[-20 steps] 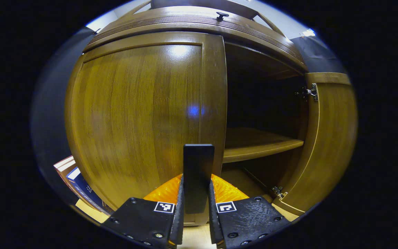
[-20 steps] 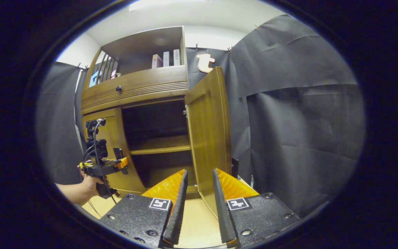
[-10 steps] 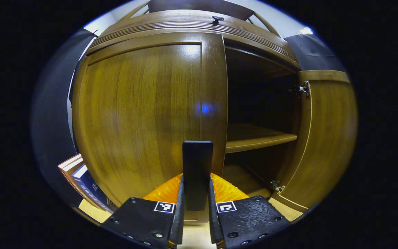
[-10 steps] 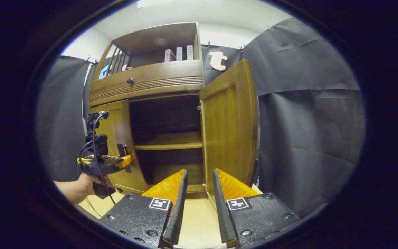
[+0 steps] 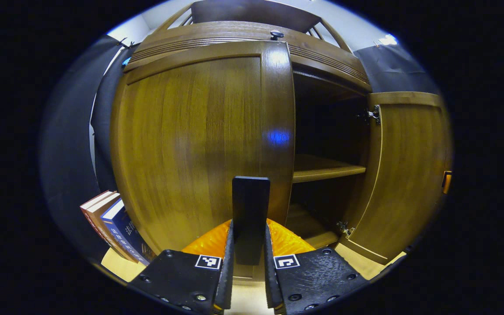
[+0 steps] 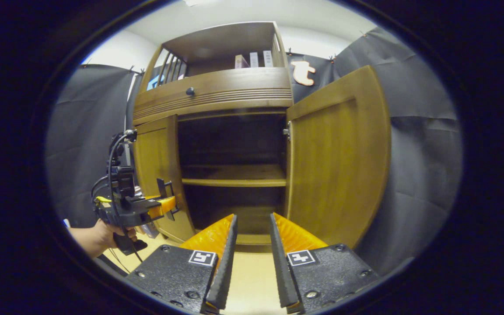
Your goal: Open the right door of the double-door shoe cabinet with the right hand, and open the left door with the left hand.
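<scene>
The left gripper [image 5: 248, 262] grips the left door's [image 5: 199, 144] black handle [image 5: 250, 214]; the right gripper [image 6: 249, 262] hangs released before the open right door [image 6: 337, 162], cabinet depths dark.

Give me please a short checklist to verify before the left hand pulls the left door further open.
1. Left gripper clamped on the flat black handle of the brown wooden left door: ok.
2. Left door already off the cabinet frame: ok, only partly open.
3. Brown wooden right door swung wide: ok.
4. Right gripper open, holding nothing, apart from the right door: ok.
5. Upright books beside the cabinet, on the left door's hinge side: cannot tell whether the door will clear them.
</scene>
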Demonstrator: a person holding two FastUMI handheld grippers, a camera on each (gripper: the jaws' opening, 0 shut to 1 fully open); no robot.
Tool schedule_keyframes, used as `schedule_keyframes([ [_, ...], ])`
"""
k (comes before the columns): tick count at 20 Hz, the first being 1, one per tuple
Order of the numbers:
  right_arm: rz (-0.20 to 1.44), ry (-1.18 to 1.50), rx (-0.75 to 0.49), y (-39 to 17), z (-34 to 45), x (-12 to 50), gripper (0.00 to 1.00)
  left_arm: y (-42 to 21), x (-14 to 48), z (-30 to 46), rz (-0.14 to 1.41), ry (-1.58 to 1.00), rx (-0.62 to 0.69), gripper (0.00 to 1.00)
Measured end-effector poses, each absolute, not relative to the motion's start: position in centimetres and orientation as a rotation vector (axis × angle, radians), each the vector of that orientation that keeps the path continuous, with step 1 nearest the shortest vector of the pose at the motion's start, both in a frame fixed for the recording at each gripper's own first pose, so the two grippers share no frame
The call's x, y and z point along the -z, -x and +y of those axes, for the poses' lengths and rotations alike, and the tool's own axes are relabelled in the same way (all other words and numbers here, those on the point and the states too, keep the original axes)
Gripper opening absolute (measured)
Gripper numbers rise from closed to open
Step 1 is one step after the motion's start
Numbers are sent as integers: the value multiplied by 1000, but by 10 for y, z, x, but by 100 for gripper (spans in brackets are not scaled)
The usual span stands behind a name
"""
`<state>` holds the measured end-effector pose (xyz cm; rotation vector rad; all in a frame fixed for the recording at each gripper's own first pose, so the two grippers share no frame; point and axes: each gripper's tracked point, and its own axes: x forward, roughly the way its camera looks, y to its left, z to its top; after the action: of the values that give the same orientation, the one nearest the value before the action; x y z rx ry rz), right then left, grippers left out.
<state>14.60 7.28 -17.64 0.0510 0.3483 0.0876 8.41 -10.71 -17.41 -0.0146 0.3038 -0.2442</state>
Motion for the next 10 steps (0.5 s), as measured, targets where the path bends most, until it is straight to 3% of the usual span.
schedule_keyframes([
  [10, 363, -21, -232, -148, 90, 179, 48, -50, 168, -85, 300, 15, 189, 30],
])
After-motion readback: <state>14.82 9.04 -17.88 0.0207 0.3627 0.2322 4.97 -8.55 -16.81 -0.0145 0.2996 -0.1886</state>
